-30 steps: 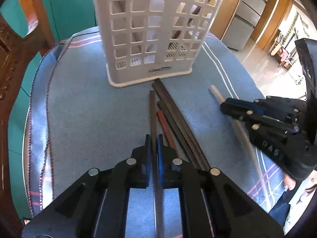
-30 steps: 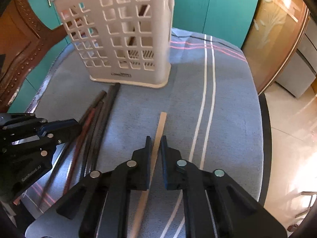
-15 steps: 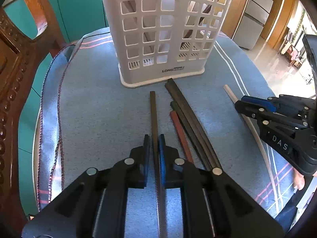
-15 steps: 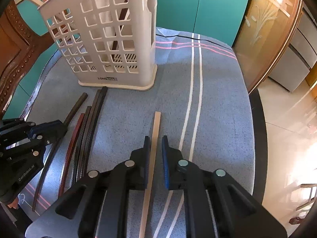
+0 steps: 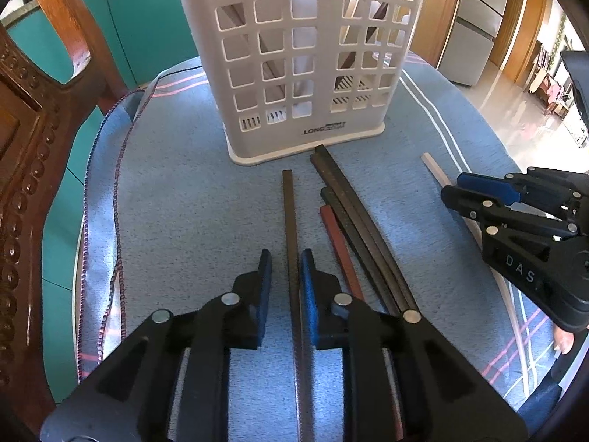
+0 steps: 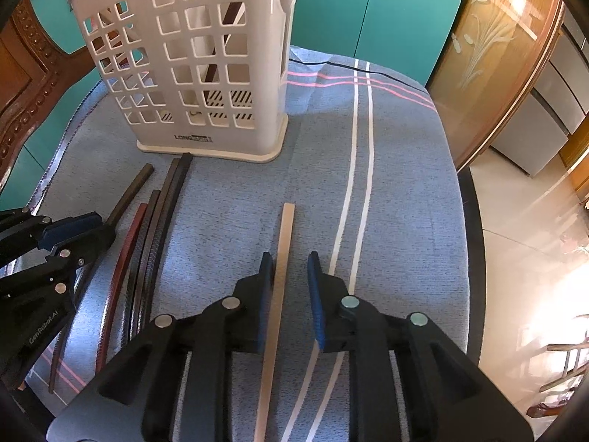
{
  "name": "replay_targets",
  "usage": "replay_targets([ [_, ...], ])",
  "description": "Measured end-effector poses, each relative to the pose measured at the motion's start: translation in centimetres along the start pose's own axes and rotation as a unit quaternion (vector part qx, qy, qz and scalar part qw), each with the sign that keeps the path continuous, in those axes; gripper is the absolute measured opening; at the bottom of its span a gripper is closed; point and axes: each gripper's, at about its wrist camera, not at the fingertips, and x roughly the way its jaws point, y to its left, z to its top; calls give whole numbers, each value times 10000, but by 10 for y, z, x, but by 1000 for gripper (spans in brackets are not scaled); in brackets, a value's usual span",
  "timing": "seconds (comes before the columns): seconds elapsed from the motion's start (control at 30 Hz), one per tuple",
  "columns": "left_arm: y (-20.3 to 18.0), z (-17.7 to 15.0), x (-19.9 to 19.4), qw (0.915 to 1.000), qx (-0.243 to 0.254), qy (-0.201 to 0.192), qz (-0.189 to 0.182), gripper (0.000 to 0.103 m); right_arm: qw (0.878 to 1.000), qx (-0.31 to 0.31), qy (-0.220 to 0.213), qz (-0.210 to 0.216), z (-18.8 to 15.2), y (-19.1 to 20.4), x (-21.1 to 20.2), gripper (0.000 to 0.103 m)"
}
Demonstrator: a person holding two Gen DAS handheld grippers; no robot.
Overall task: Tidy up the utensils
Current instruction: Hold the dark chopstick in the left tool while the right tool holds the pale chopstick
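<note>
A white slotted utensil basket (image 5: 305,62) stands upright at the far side of the blue cloth; it also shows in the right wrist view (image 6: 195,62). A dark brown chopstick (image 5: 289,213) lies on the cloth between the parted jaws of my left gripper (image 5: 286,263), which is open. A pale wooden chopstick (image 6: 283,243) lies between the jaws of my right gripper (image 6: 291,265), also open. Several dark chopsticks (image 5: 349,206) and a red one (image 5: 337,239) lie beside the brown one. Some sticks stand inside the basket.
The blue striped cloth (image 6: 397,184) covers a round table (image 6: 475,243) whose edge drops off at the right. A carved wooden chair (image 5: 25,140) stands at the left. Teal cabinets (image 6: 386,11) are behind.
Both grippers have opened and let go of their chopsticks, which now lie on the cloth. Both grippers moved slightly toward the basket.
</note>
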Motion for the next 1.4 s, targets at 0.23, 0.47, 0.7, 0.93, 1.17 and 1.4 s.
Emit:
replay_targets([
  [0.23, 0, 1, 2, 9999, 24, -17, 139, 30, 10000, -32, -2, -45, -1, -2, -2, 26],
  [0.47, 3, 2, 2, 9999, 20, -20, 128, 31, 10000, 9, -4, -37, 0, -7, -1, 28],
  [0.7, 4, 0, 1, 10000, 8, -11, 97, 30, 9999, 84, 8, 60, 2, -11, 0, 28],
  [0.93, 6, 1, 0, 9999, -42, 28, -161, 16, 9997, 19, 9, 251, 4, -9, 0, 10],
  [1.17, 7, 1, -8, 9998, -91, -126, -148, 7, 9988, 31, -260, 410, 7, -7, -9, 7],
  [1.4, 7, 0, -18, 9996, -50, -255, -145, 7, 9976, 83, -495, 478, 12, -9, -19, 7],
])
